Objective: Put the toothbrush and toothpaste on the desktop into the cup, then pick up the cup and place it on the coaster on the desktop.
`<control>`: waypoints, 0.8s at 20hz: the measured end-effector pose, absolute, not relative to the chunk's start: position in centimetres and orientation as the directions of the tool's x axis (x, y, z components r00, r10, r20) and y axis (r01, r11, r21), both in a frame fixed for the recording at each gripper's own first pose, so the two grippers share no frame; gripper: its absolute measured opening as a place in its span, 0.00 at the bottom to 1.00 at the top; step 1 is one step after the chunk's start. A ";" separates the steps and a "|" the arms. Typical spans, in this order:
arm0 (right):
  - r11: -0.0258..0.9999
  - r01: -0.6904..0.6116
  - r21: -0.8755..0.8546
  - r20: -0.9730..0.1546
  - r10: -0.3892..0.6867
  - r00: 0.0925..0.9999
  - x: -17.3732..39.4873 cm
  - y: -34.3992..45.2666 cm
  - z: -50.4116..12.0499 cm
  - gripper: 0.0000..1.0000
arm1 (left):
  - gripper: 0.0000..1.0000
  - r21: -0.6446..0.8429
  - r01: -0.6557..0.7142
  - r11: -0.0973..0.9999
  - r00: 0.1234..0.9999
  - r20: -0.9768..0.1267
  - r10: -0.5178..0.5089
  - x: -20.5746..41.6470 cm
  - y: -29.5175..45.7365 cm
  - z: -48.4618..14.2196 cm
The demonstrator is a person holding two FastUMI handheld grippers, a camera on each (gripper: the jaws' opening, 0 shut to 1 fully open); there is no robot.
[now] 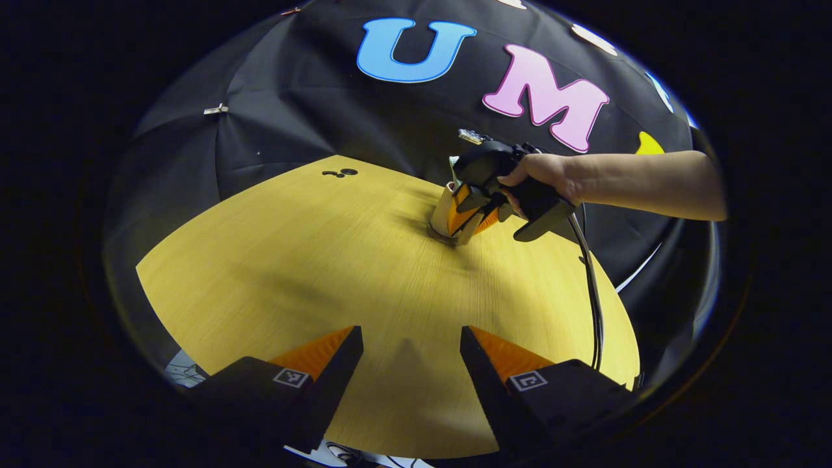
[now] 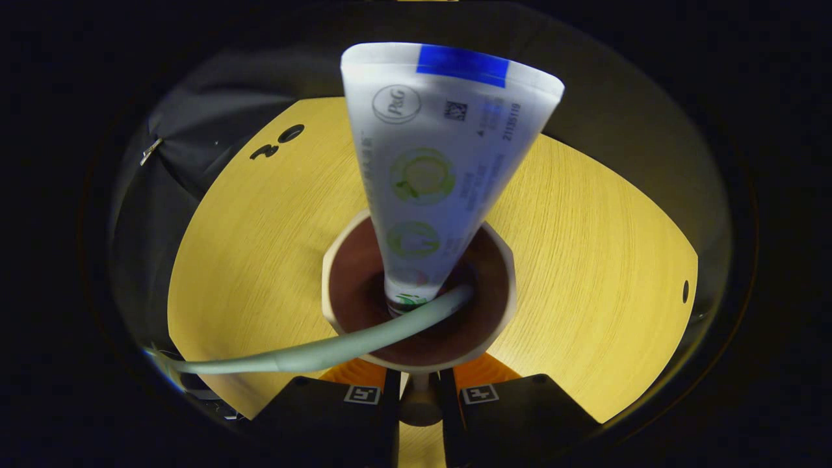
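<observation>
The desktop (image 1: 312,260) was a yellow wood-grain. The cup (image 2: 419,296) was cream outside and dark brown inside, holding a white toothpaste (image 2: 442,169) tube with a blue stripe at 12 o'clock and green circles, plus a pale mint toothbrush (image 2: 312,354). The gripper pads (image 1: 318,351) were orange on black.

I see the yellow wood-grain table (image 1: 292,260) running back to the black cloth wall (image 1: 312,110), a metal clip (image 1: 215,110) pinned on it, dark round holes (image 1: 339,173) near the table's far edge.
</observation>
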State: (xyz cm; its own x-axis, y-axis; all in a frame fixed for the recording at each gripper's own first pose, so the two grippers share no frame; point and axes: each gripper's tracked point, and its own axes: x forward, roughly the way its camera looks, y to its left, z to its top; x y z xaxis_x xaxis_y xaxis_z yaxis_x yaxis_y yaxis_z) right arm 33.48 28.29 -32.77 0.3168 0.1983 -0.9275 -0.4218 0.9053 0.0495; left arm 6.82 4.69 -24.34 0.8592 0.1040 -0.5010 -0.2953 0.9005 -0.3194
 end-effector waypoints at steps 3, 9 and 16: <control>0.906 -0.420 0.056 -0.922 0.208 0.325 33.4 28.0 -32.1 0.34 | 0.96 -0.320 -0.308 0.896 0.856 -0.505 0.114 6.6 5.0 -24.3; 0.908 -0.413 0.073 -0.897 0.241 0.371 32.4 27.1 -29.6 0.71 | 0.96 -0.305 -0.305 0.902 0.858 -0.499 0.121 6.5 4.8 -23.2; 0.945 -0.320 0.074 -0.746 0.265 0.610 29.5 20.3 -20.1 0.99 | 0.96 -0.289 -0.267 0.919 0.888 -0.445 0.118 6.1 4.6 -18.7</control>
State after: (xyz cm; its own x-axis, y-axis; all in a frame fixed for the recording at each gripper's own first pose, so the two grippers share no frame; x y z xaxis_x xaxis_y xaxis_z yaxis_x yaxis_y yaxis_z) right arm 29.51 20.30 -20.11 0.6103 0.2651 -0.7465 -0.3201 0.9445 0.0737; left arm 6.14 4.55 -18.67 0.8877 0.1182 -0.4451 -0.2672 0.9194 -0.2886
